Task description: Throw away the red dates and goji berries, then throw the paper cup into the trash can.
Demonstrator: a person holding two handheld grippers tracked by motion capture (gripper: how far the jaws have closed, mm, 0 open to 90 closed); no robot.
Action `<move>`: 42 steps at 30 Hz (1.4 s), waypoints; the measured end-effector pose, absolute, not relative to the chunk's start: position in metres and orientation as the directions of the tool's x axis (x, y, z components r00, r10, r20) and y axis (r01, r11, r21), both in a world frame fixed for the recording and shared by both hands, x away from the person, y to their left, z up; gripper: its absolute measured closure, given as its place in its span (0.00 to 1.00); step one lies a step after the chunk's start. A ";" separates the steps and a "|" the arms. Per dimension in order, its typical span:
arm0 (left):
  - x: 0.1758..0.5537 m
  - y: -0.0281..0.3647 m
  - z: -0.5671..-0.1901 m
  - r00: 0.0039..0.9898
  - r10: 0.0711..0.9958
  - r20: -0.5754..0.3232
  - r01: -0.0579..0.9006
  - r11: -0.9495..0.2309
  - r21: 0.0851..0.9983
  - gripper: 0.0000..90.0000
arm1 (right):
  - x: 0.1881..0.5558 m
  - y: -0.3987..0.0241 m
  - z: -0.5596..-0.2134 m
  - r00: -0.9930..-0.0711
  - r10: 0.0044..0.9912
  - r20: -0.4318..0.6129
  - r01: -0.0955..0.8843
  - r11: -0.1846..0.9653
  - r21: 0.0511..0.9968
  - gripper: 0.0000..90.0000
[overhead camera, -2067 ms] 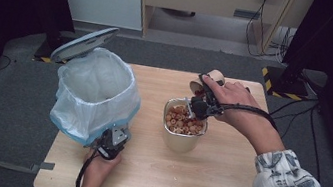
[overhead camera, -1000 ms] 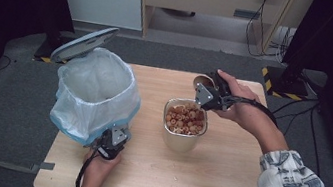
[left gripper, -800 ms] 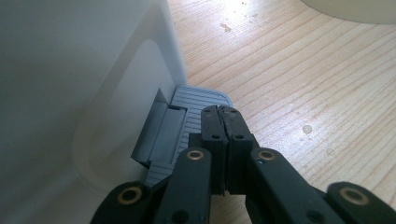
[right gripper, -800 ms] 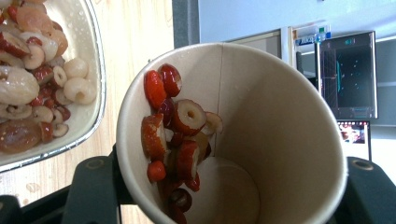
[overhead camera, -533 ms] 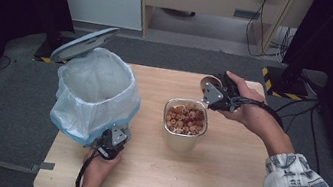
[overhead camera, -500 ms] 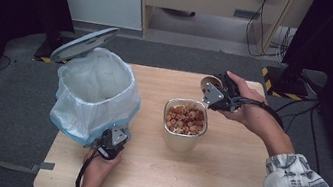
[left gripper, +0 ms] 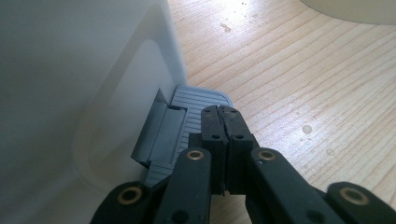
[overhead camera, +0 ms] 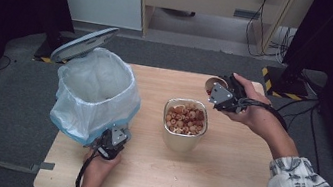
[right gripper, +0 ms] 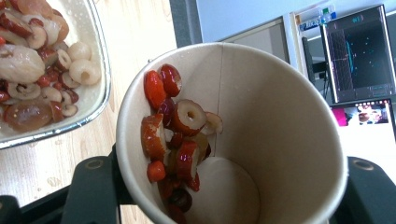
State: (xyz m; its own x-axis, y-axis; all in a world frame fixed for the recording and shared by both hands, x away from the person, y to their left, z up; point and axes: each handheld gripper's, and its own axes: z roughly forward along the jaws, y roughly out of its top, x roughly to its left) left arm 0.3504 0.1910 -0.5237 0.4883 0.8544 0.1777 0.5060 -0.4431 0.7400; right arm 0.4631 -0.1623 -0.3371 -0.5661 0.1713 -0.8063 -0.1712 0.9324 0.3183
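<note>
Over the table's far right, the right gripper [overhead camera: 218, 92], clamped on the paper cup [right gripper: 243, 135], has drifted rightward from the metal bowl [overhead camera: 183, 137]; the left gripper [left gripper: 223, 122] stays shut on the bin pedal [left gripper: 189, 105].

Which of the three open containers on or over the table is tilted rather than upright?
The paper cup clamped in the right gripper; the bin and metal tub stand upright.

Your bin [overhead camera: 96, 93] sits on the bench [overhead camera: 221, 183] at your left, lid [overhead camera: 84, 43] tipped up behind it; its pedal [left gripper: 198, 100] faces you, your left gripper [left gripper: 223, 116] on it, fingers together; tub [overhead camera: 185, 124] mid-bench, right of the bin; your right gripper [overhead camera: 219, 93] holds the cup [right gripper: 243, 135] tilted, behind-right of the tub; fruit pieces [right gripper: 175, 135] lie in the cup.
</note>
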 end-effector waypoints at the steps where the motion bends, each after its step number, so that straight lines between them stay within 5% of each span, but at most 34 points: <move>1: 0.350 0.191 -0.524 0.488 0.854 0.179 0.506 -0.444 0.739 0.98 | 0.463 -0.164 -0.337 -0.568 0.174 -0.804 -0.170 0.932 0.322 0.40; 24: 0.350 0.191 -0.524 0.488 0.854 0.179 0.505 -0.444 0.740 0.98 | 0.463 -0.192 -0.335 -0.575 0.231 -0.785 -0.128 0.922 0.365 0.40; 42: 0.350 0.191 -0.524 0.488 0.855 0.178 0.506 -0.443 0.741 0.98 | 0.477 -0.210 -0.323 -0.710 0.410 -0.573 -0.039 0.789 0.613 0.39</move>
